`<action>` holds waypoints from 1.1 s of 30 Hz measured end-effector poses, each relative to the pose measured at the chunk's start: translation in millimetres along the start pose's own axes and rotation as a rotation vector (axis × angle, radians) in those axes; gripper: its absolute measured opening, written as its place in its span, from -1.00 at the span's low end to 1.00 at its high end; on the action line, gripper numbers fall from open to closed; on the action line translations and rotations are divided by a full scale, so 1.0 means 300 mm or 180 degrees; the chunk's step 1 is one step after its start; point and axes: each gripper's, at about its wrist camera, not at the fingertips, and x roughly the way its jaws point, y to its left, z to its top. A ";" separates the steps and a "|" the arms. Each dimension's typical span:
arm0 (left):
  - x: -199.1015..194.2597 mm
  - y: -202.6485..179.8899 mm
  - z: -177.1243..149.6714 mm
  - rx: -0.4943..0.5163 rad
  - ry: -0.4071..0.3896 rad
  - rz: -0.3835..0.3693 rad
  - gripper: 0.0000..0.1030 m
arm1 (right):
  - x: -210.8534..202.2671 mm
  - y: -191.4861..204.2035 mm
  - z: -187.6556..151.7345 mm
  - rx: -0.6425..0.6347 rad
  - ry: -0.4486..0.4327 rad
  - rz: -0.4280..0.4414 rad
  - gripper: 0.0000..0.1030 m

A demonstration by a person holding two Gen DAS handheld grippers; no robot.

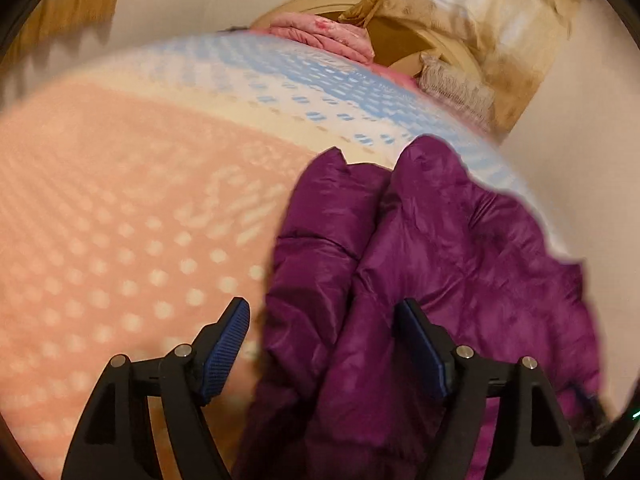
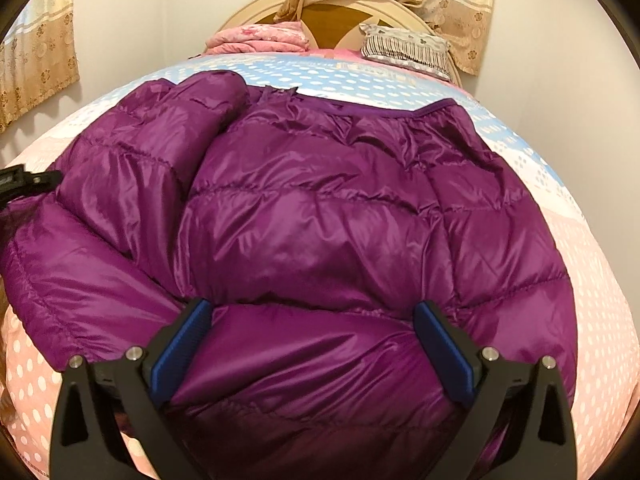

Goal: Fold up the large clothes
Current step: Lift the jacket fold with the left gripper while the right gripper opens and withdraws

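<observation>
Purple down jacket [image 2: 312,232] spread on the bed, both grippers above it.

The right gripper [image 2: 314,332] has its jaws spread over the jacket's near edge, pinching nothing; the left gripper [image 1: 324,340] has its jaws apart over a sleeve. Beyond lie the dotted bedspread [image 1: 120,220], folded pink quilt [image 2: 260,38] and pillow [image 2: 404,50].
</observation>
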 end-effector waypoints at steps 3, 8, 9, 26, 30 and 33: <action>-0.005 -0.029 -0.018 0.0143 0.0029 -0.0178 -0.52 | -0.006 -0.001 -0.003 0.0001 -0.0027 0.0010 0.98; -0.118 -0.088 -0.013 0.0244 -0.0144 -0.0287 -0.82 | -0.029 -0.025 0.008 0.0049 -0.0052 0.0068 0.98; -0.153 -0.106 -0.005 0.0249 -0.0177 -0.0329 -0.82 | -0.047 -0.041 0.009 0.0064 -0.0086 0.0053 0.98; -0.359 -0.875 0.021 0.1595 -0.0615 -0.0675 -0.83 | -0.265 -0.665 -0.101 0.1400 -0.0385 -0.0432 1.00; -0.292 -1.079 -0.082 0.2136 -0.0646 -0.0598 -0.83 | -0.264 -0.737 -0.153 0.1522 -0.0296 -0.0591 1.00; -0.224 -1.172 -0.170 0.2382 -0.0545 -0.0635 -0.82 | -0.259 -0.791 -0.180 0.1620 -0.0203 -0.0700 1.00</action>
